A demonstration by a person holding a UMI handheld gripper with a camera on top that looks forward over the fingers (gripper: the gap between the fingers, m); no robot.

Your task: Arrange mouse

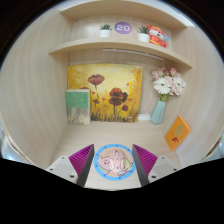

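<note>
Soft, warm, even light is filling the pale wooden alcove [40,90], brightest on its upper shelves at the top of the frame. Faint shadows are gathering beneath each shelf. The wide lens is bending the shelves into curves toward the frame's edges. Fine detail is blurring on the yellow flower painting [104,92] at centre. No glare is showing.

Between the magenta-padded fingers [86,158] lies a round blue-rimmed mat [115,160] with a pink pig. Beyond them stands a yellow painting of red poppies [104,93].
</note>
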